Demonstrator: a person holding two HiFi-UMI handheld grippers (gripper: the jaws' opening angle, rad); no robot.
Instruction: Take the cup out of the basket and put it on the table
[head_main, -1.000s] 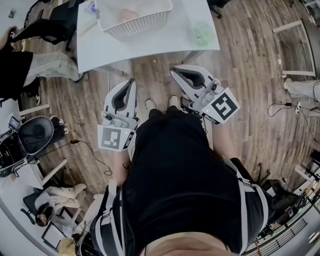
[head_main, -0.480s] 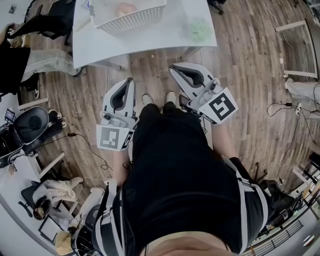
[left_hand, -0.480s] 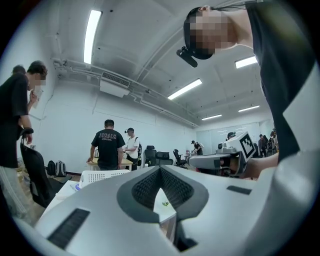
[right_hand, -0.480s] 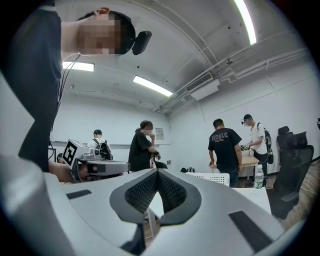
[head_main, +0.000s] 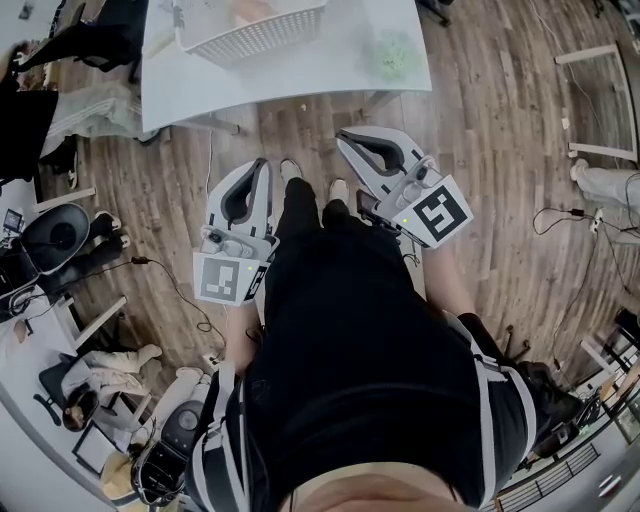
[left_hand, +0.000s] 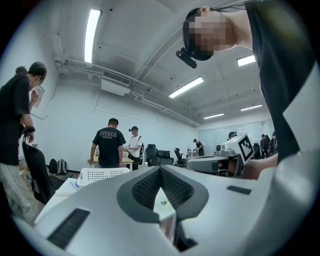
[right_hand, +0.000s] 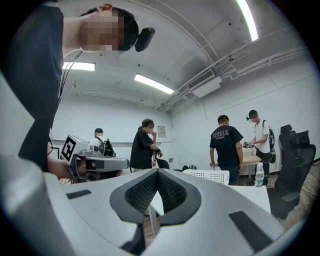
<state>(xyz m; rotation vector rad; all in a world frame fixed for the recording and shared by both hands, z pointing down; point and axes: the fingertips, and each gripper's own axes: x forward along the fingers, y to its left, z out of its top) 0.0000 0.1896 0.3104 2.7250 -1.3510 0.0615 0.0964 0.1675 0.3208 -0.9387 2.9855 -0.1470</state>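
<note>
The white mesh basket (head_main: 262, 34) stands on the white table (head_main: 330, 75) at the top of the head view, partly cut off by the frame edge. A pinkish thing (head_main: 247, 10) lies inside it; I cannot make out its shape. Both grippers hang over the wooden floor, short of the table's near edge. My left gripper (head_main: 262, 163) is shut and holds nothing. My right gripper (head_main: 343, 135) is also shut and empty. In the left gripper view the basket (left_hand: 100, 174) shows beyond the closed tips (left_hand: 160, 169). The right gripper view shows the basket (right_hand: 212, 175) past its closed tips (right_hand: 157, 171).
A crumpled green thing (head_main: 392, 55) lies on the table right of the basket. A bottle (right_hand: 259, 175) stands on the table's far side, with a black office chair (right_hand: 295, 165) beside it. Several people stand beyond the table. More chairs and a seated person (head_main: 30, 110) are at the left.
The table and basket have slid toward the top edge of the head view. Both grippers stay shut and keep their places in front of the body.
</note>
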